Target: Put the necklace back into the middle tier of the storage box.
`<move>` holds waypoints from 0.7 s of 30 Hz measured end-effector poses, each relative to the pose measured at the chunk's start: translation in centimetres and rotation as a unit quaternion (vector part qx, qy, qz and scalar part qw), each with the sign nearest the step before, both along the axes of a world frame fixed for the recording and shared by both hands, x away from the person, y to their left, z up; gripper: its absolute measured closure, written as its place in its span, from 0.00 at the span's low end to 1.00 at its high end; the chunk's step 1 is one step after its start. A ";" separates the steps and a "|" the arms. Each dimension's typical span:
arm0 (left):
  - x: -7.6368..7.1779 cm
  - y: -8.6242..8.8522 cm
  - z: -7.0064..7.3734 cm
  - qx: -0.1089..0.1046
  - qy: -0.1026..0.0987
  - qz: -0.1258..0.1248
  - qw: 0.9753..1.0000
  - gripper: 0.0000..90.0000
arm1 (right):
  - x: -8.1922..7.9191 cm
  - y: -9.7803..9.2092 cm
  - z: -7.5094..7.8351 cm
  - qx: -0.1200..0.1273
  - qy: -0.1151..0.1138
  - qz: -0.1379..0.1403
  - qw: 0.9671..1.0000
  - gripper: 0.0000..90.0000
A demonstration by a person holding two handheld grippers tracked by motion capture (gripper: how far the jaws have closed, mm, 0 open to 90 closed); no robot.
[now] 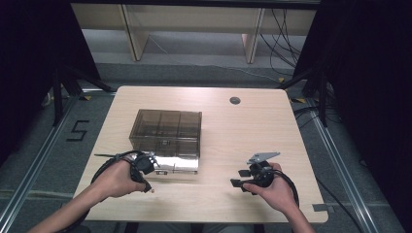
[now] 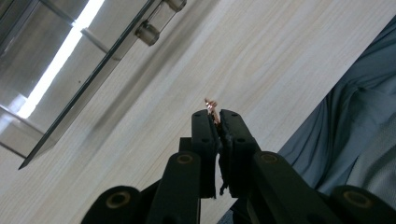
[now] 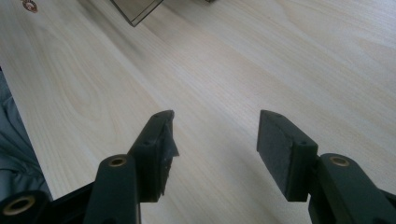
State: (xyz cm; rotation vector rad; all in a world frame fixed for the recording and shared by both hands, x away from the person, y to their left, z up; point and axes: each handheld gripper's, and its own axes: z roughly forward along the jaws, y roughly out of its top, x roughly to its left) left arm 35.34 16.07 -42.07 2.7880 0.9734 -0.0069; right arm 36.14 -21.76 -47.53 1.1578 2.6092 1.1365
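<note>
A smoky see-through box (image 1: 165, 128) with several compartments stands left of centre on the wooden table (image 1: 243, 136); a shiny panel lies along its front. My left gripper (image 1: 149, 188) is just in front of the box, near the table's front edge. In the left gripper view its jaws (image 2: 215, 114) are shut on a small copper-coloured piece (image 2: 211, 105), with the box's edge (image 2: 46, 60) to the upper left. My right gripper (image 1: 238, 178) is at the front right, open over bare wood. Nothing is between its fingers (image 3: 215, 133), and the box's corner (image 3: 135, 9) lies far ahead.
A round cable hole (image 1: 235, 100) sits at the table's back right. Bare wood stretches between the box and my right gripper. A small reddish ring-like thing (image 3: 30, 5) shows at the top left of the right gripper view. Dark curtains flank the table.
</note>
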 end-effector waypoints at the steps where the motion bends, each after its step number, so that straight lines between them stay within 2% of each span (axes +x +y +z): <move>1: -0.1 0.1 0.0 -0.003 -0.002 0.003 1.000 0.94 | 0.0 0.0 0.0 -0.001 -0.001 0.000 1.000 0.52; 7: -0.2 1.1 0.0 -0.004 0.000 0.007 1.000 0.94 | 0.0 0.0 0.0 0.000 0.000 -0.001 1.000 0.52; 8: -0.2 1.3 0.0 -0.002 0.002 0.008 1.000 0.94 | 0.0 0.0 0.1 -0.007 0.003 0.001 1.000 0.52; 12: -0.3 2.1 -0.1 -0.004 0.001 0.018 1.000 0.94 | -0.1 0.0 0.1 -0.007 0.004 -0.002 1.000 0.52; 13: -0.3 2.5 -0.1 -0.007 -0.004 0.021 1.000 0.94 | -0.1 0.0 0.1 -0.007 0.004 -0.002 1.000 0.52; 21: -0.7 3.4 0.0 -0.013 -0.004 0.032 0.999 0.94 | -0.1 -0.1 -0.1 -0.007 0.005 -0.002 1.000 0.52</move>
